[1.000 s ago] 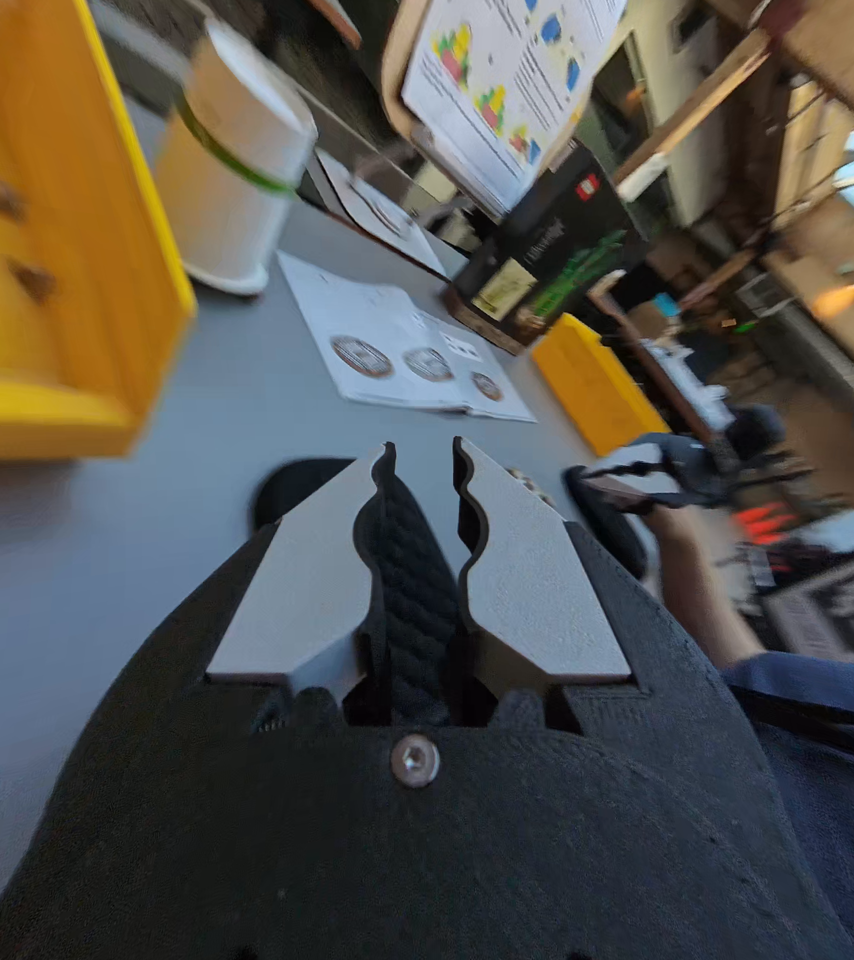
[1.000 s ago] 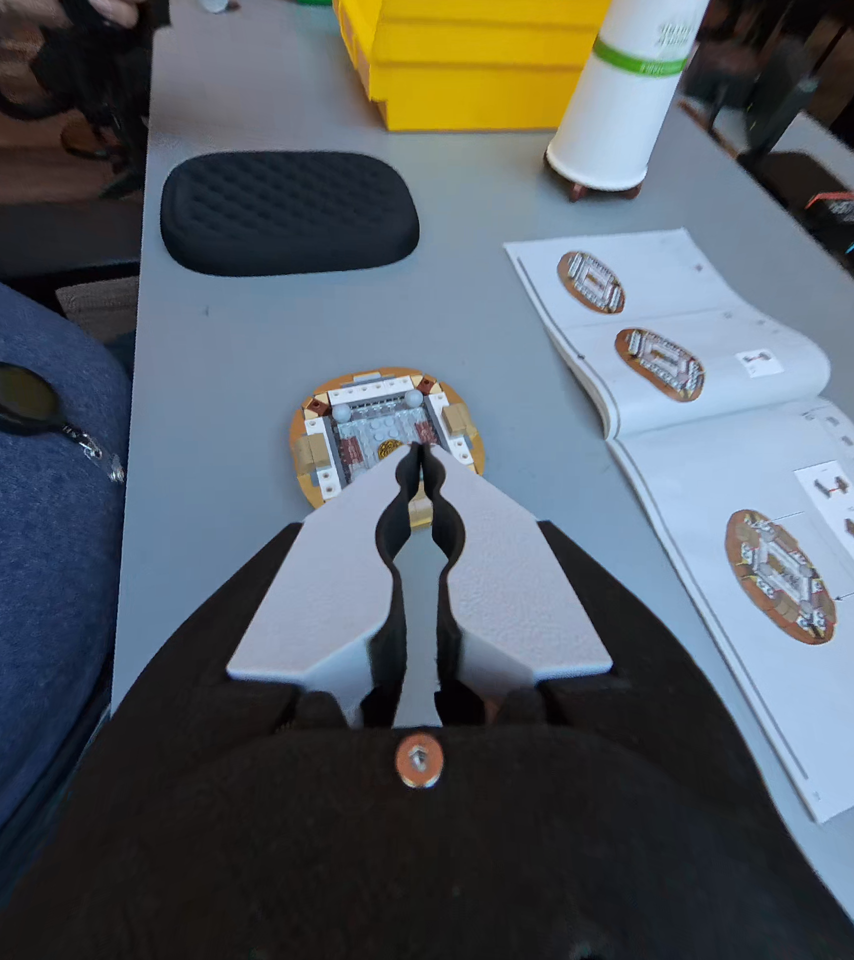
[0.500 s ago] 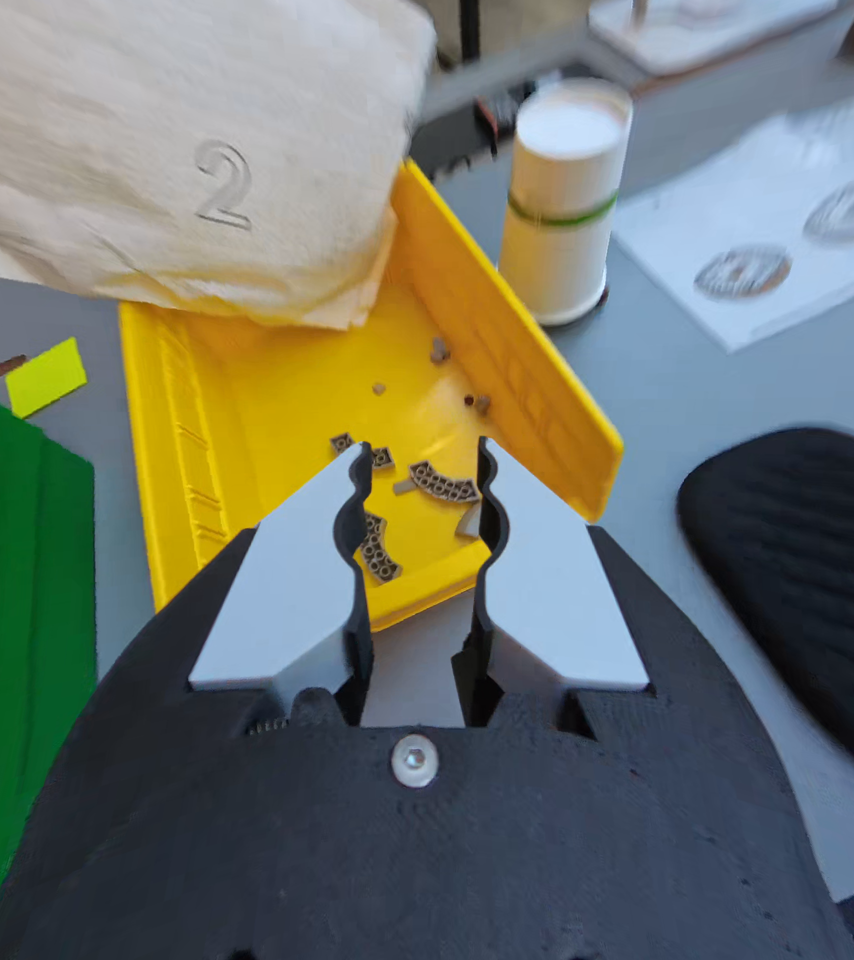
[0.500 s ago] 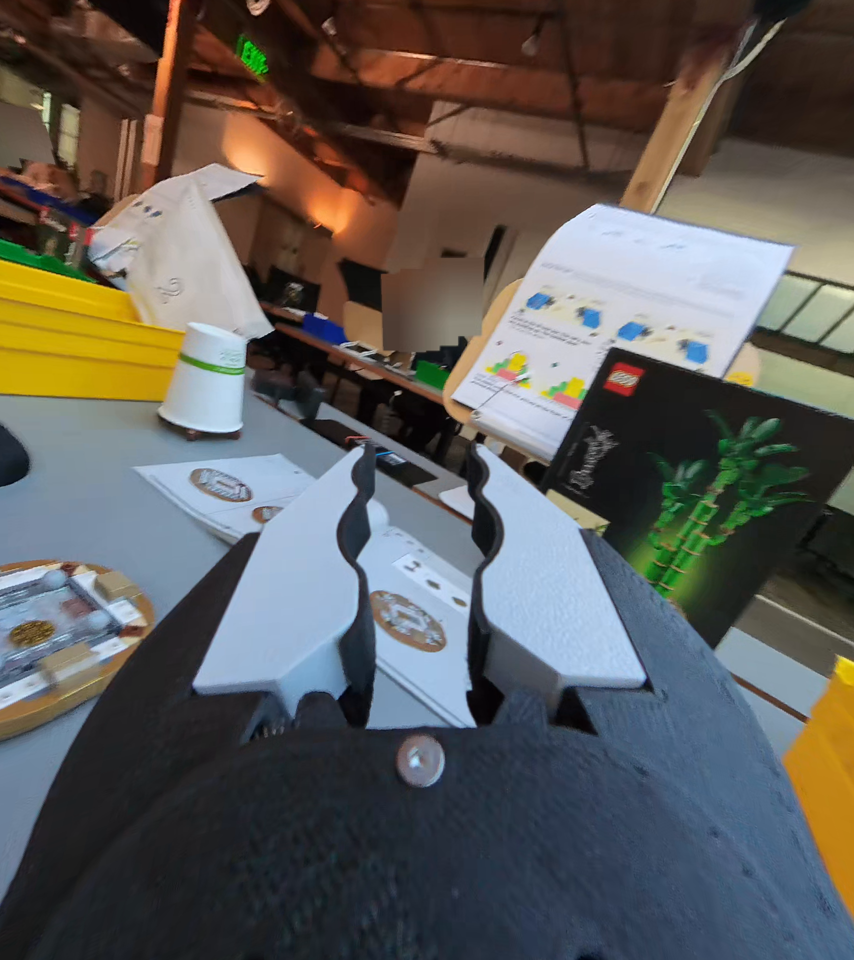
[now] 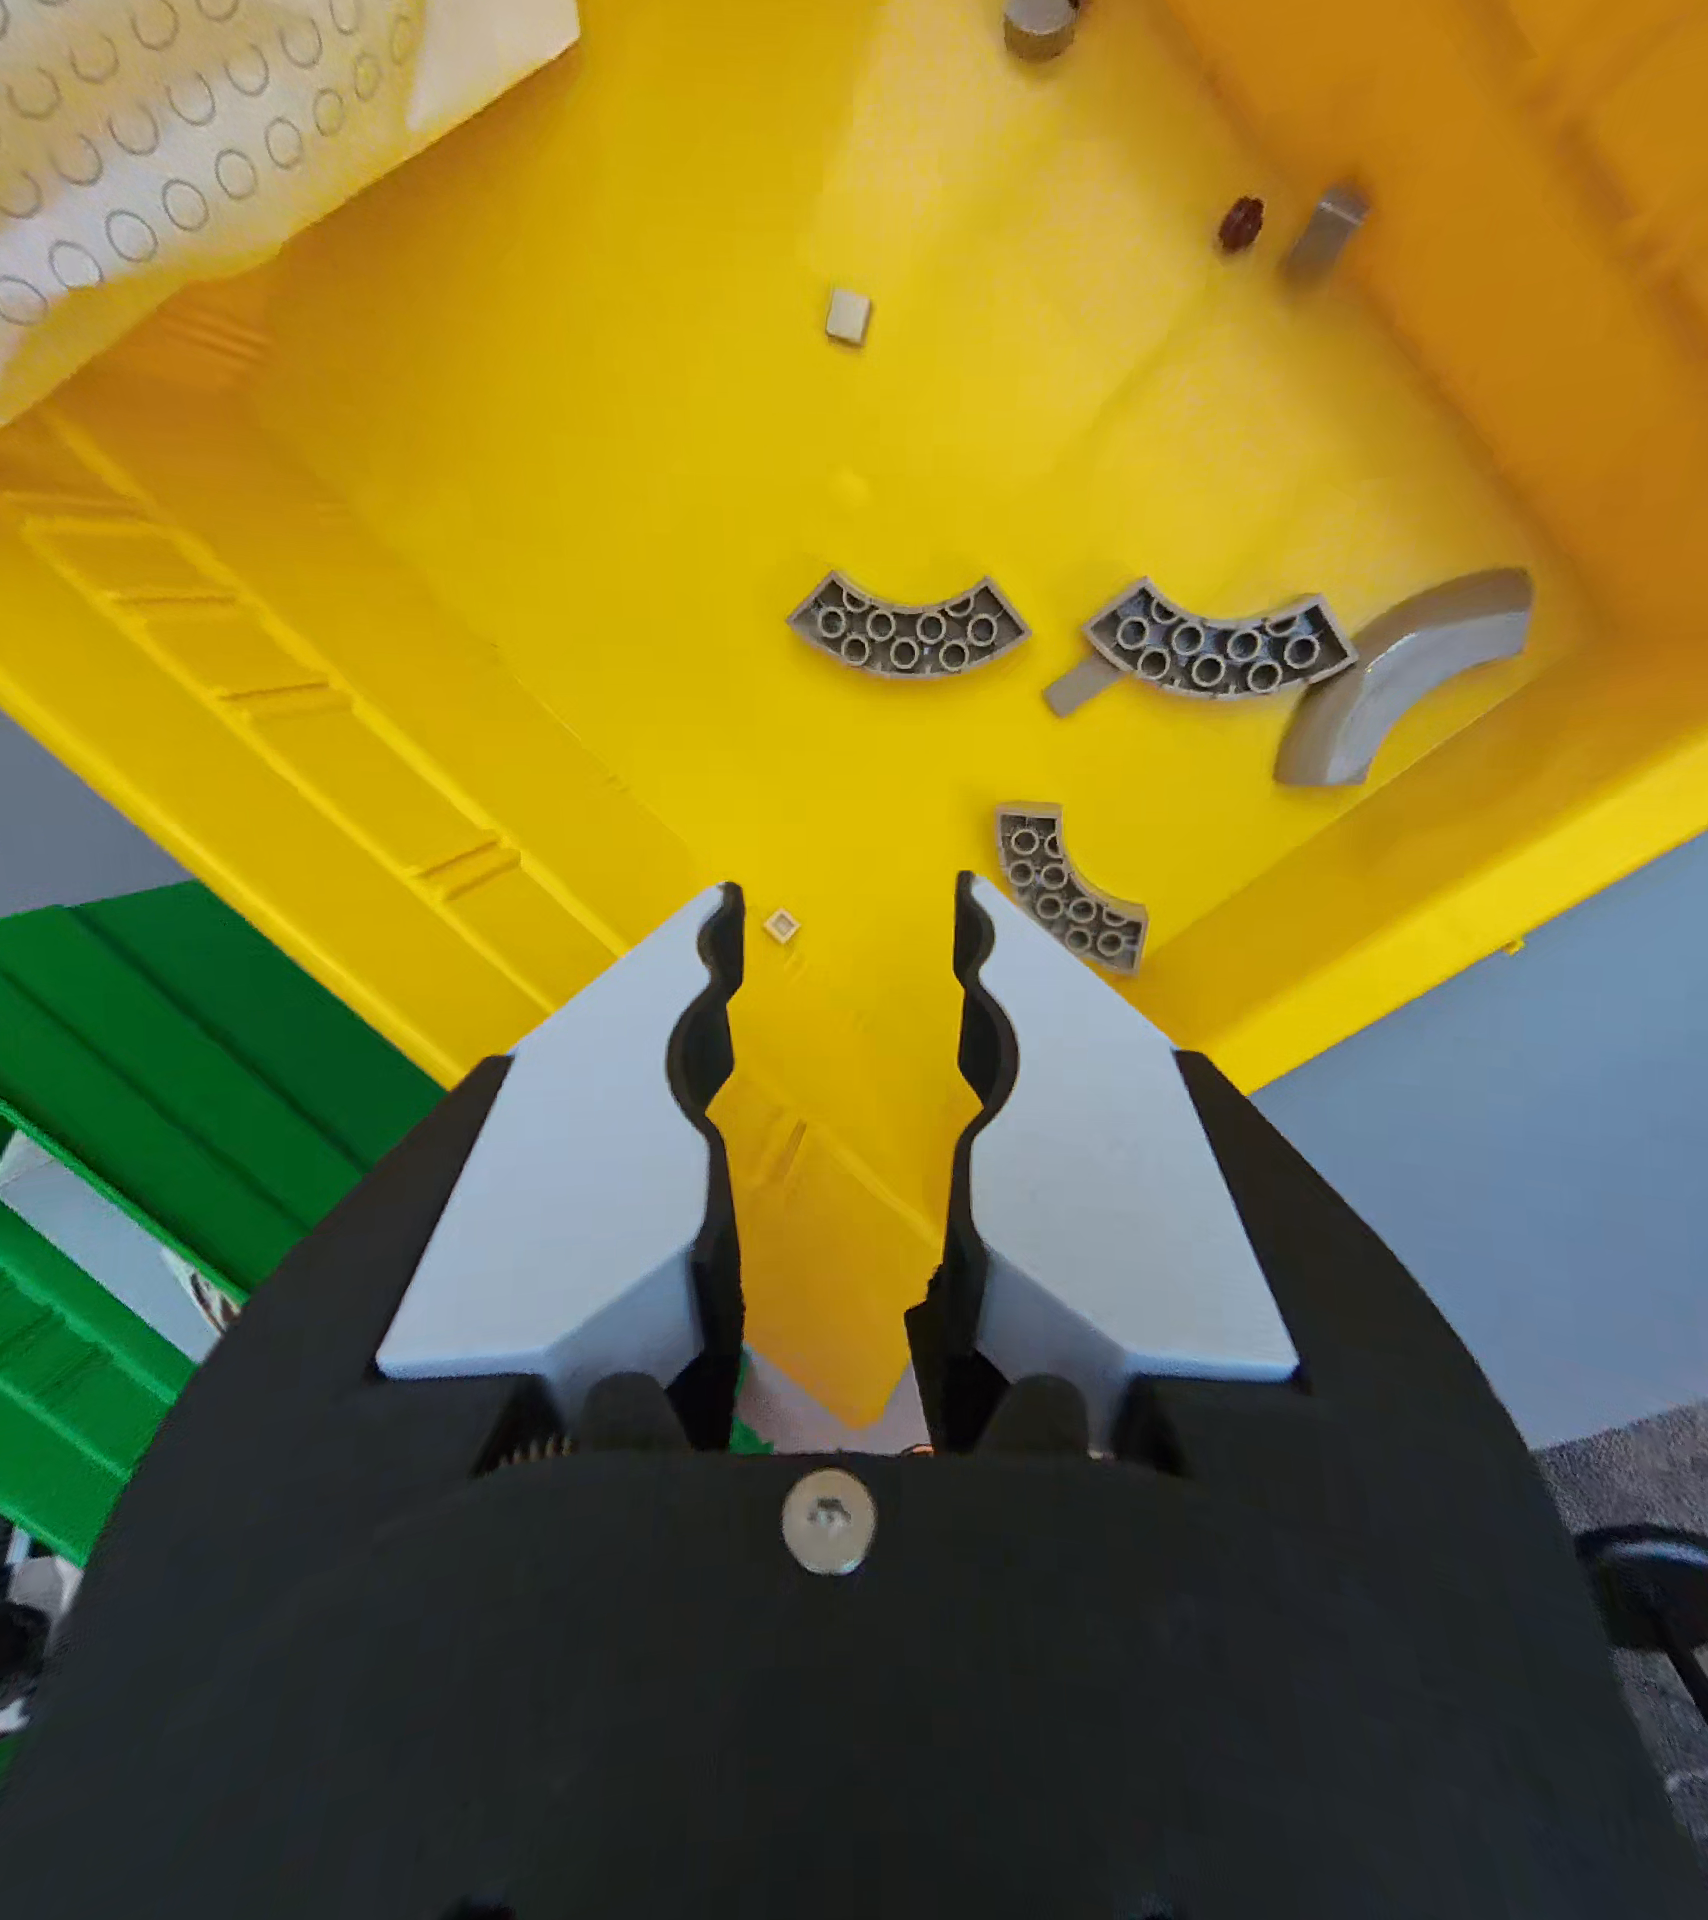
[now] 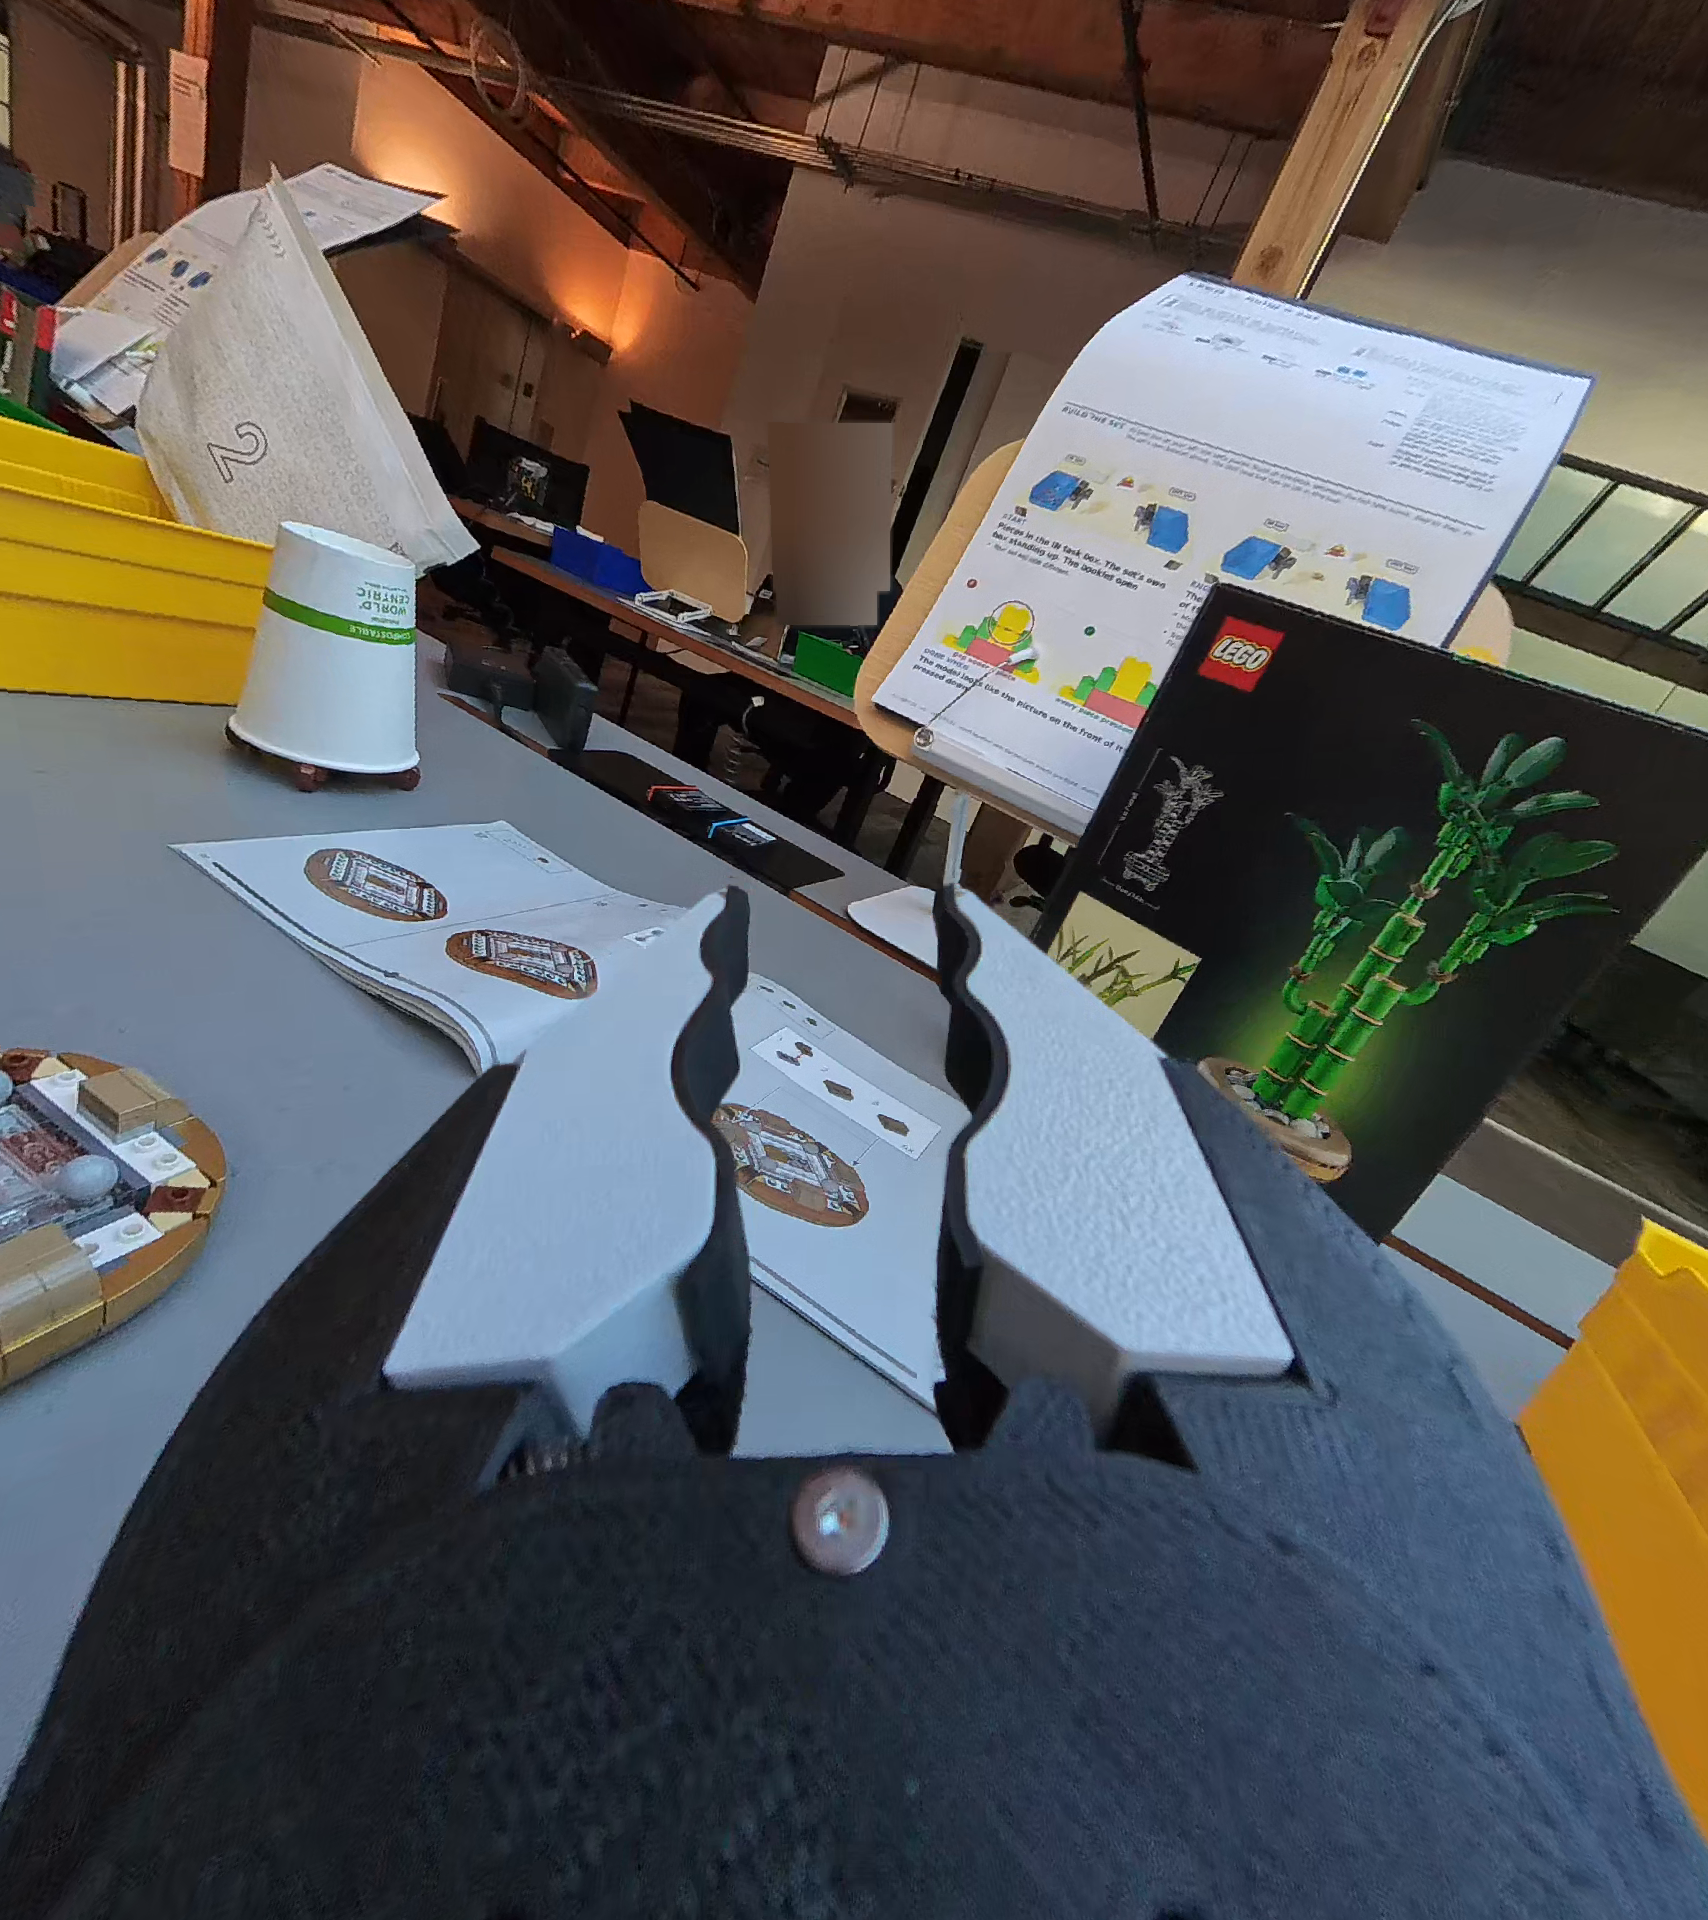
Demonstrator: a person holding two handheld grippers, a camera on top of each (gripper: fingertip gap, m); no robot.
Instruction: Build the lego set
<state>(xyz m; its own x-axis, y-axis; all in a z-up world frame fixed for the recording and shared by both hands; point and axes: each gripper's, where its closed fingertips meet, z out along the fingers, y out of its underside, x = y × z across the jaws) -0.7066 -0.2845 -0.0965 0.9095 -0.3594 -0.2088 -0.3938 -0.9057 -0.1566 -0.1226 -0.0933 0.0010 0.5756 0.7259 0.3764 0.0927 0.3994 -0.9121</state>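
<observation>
- Evidently the step in hand is picking the next piece: the left gripper hangs over the yellow bin, its fingers parted by a clear gap and holding nothing.
- At the left of the left wrist view a green bin lies just beside the yellow one, and a white paper bag overhangs the upper left corner; neither should be disturbed.
- Just past the left fingertip lies a tiny square tile, easy to catch by mistake.
- Just beyond the right fingertip lies the nearest curved grey brick, underside up; higher in the frame sit a second curved brick, a third and, at the right, a smooth grey arch.
- A good pick would probably centre the gap over one brick, line the fingers across its narrow width, and close slowly so it does not skid on the smooth bin floor.
- In the right wrist view, the partly built oval base rests on the table at the left edge, well left of the right gripper.
- That gripper's fingers are likewise apart and empty, raised above the open instruction booklet, with the set's box standing at the right.
</observation>
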